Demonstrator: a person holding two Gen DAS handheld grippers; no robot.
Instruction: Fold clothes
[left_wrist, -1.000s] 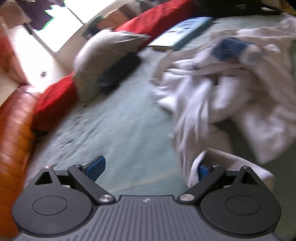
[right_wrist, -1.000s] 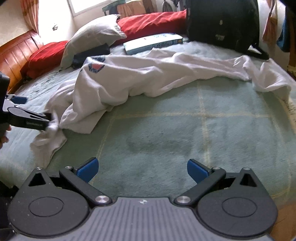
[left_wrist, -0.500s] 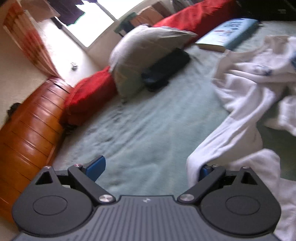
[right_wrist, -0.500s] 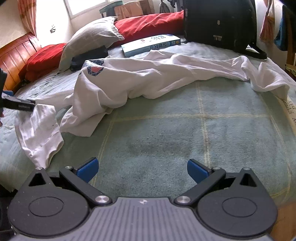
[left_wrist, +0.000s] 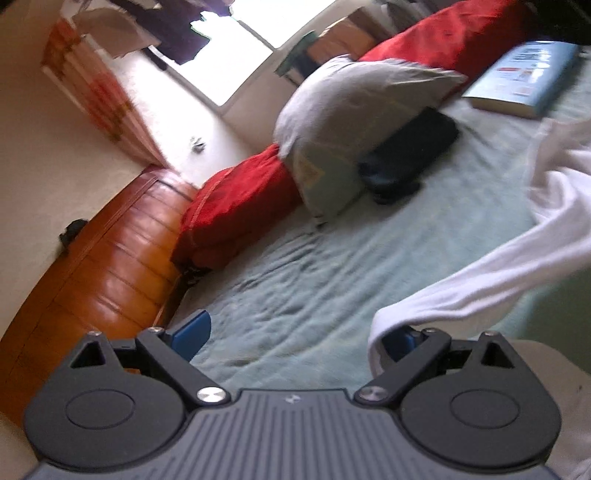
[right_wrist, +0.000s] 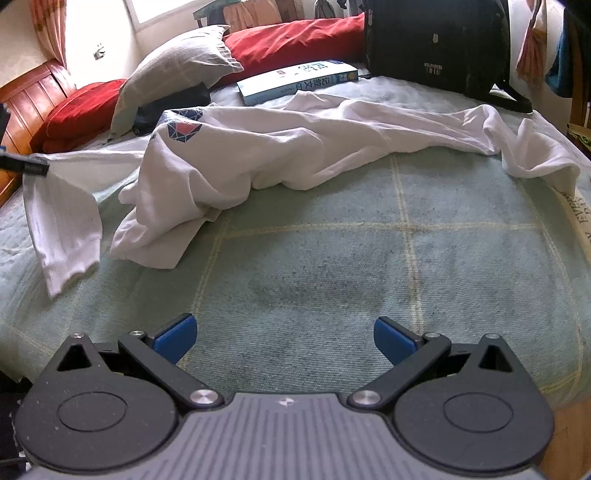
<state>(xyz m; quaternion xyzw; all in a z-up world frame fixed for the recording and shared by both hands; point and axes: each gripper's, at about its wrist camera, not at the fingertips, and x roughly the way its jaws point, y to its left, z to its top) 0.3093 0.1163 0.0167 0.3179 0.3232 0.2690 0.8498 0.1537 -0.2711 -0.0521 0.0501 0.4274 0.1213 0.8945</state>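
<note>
The left gripper (left_wrist: 295, 336) has its blue fingertips spread wide, yet white cloth drapes over the right-hand pad (left_wrist: 400, 341); whether that pad pins the fabric or merely carries it cannot be told. In the right wrist view the left gripper's dark tip (right_wrist: 26, 166) sits at the far left edge, with a sleeve (right_wrist: 62, 225) hanging from it, cuff pointing down onto the bed cover. The right gripper (right_wrist: 284, 338) hovers low over the bare green checked blanket (right_wrist: 332, 266), jaws wide apart, holding and touching nothing. The white shirt (right_wrist: 295, 147) lies crumpled across the middle of the bed, its long axis running left to right, one end bunched toward the left gripper and the other trailing to the right edge of the mattress. A dark blue and red geometric print (right_wrist: 184, 129) shows near its left end. Behind it lies a light blue book (right_wrist: 295, 81) with printing on its cover too small to read, and a black bag (right_wrist: 436, 44) bearing small pale lettering that I cannot read with certainty. A grey pillow (right_wrist: 177, 70) and red pillows (right_wrist: 295, 40) lean against the wooden headboard (right_wrist: 33, 99). Partial letters "EVER" show on the blanket's right border.
</note>
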